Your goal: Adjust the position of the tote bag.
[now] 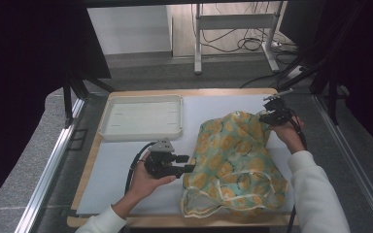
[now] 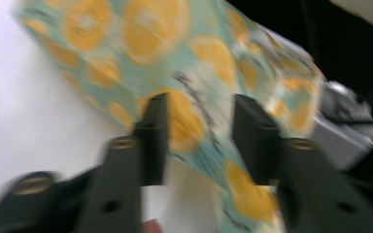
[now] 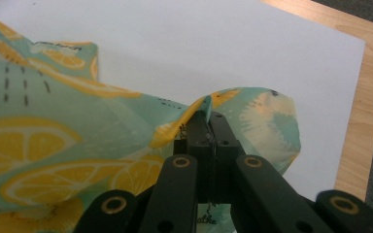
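A teal cloth printed with lemon slices (image 1: 233, 162) lies bunched on the white mat at the right of the table. At the cloth's far right corner my right gripper (image 1: 267, 115) is shut on a pinched fold of its edge (image 3: 205, 104), which stands up between the jaws. My left gripper (image 1: 190, 169) sits at the cloth's left side, pointing right. In the left gripper view its jaws stand apart with the cloth (image 2: 194, 97) just beyond the fingertips and nothing pressed between them (image 2: 199, 141); that view is blurred.
A shallow white tray (image 1: 141, 117) sits on the mat at the back left. The mat (image 1: 116, 170) covers a wooden tabletop whose edge (image 3: 369, 97) runs close to my right gripper. Metal rails flank the table.
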Demonstrator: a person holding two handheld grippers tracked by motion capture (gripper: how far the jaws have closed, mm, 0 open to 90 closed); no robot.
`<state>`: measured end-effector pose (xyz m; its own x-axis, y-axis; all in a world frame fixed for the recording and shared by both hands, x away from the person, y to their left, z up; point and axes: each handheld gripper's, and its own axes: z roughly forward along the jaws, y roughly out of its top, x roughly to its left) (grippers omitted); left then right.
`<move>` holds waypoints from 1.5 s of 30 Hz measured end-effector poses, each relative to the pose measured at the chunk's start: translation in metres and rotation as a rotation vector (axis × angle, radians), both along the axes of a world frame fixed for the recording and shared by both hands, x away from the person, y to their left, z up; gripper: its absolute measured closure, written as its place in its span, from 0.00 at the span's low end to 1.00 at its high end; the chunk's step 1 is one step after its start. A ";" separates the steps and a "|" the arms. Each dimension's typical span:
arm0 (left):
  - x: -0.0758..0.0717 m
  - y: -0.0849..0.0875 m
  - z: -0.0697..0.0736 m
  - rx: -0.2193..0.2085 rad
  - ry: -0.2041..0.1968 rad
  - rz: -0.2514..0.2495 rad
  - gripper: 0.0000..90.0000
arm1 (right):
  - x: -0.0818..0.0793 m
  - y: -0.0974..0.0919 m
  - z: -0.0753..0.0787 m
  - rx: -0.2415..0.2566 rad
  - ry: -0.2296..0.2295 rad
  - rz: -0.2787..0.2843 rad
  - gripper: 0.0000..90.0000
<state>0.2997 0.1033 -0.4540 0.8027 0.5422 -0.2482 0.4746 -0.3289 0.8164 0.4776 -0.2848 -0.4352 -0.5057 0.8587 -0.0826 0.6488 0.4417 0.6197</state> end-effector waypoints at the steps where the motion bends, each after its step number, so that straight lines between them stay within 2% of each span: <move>1: 0.004 0.002 0.001 -0.006 0.000 0.027 0.51 | -0.002 -0.001 -0.001 0.003 -0.002 0.003 0.99; 2: 0.008 0.003 0.001 -0.007 0.006 0.050 0.48 | -0.004 -0.002 -0.001 0.003 -0.002 0.005 0.99; 5: 0.025 -0.002 -0.001 0.007 0.067 0.089 0.35 | -0.009 -0.004 -0.002 -0.001 -0.011 0.012 0.99; 7: 0.035 -0.011 -0.004 0.014 0.113 0.086 0.30 | -0.012 -0.006 -0.002 0.004 -0.014 0.009 0.99; 9: 0.041 -0.021 -0.009 0.051 0.167 0.065 0.21 | -0.015 -0.008 -0.002 0.004 -0.015 0.009 0.99; 12: 0.040 -0.033 -0.018 0.104 0.199 0.053 0.15 | -0.020 -0.011 -0.002 -0.006 -0.020 0.009 0.99; 14: 0.039 -0.038 -0.024 0.119 0.224 0.039 0.16 | -0.024 -0.013 -0.001 -0.022 -0.029 0.013 0.99; 16: 0.039 -0.041 -0.029 0.144 0.227 0.030 0.27 | -0.027 -0.015 0.000 -0.020 -0.034 0.014 0.99; 18: 0.039 -0.045 -0.033 0.173 0.218 0.030 0.44 | -0.028 -0.016 0.000 -0.021 -0.037 0.008 0.99; 22: 0.040 -0.049 -0.039 0.205 0.211 0.006 0.83 | -0.029 -0.015 0.000 -0.025 -0.038 0.007 0.99; 25: 0.041 -0.048 -0.040 0.212 0.196 0.000 0.97 | -0.028 -0.012 0.000 -0.033 -0.042 0.012 0.99; 28: 0.042 -0.045 -0.040 0.199 0.204 -0.006 1.00 | -0.028 -0.010 0.000 -0.037 -0.042 0.014 0.99; 33: 0.038 -0.033 -0.032 0.154 0.173 -0.003 1.00 | -0.027 -0.010 0.001 -0.041 -0.043 0.015 0.99; 37: 0.034 -0.016 -0.022 0.105 0.155 -0.010 1.00 | -0.023 -0.010 0.000 -0.043 -0.032 0.009 0.99; 42: 0.026 0.000 -0.014 0.041 0.139 -0.003 1.00 | -0.008 -0.004 -0.001 -0.045 -0.025 0.002 0.99; 45: 0.021 0.006 -0.009 0.027 0.124 0.005 1.00 | 0.005 0.005 0.001 -0.054 -0.028 0.005 0.99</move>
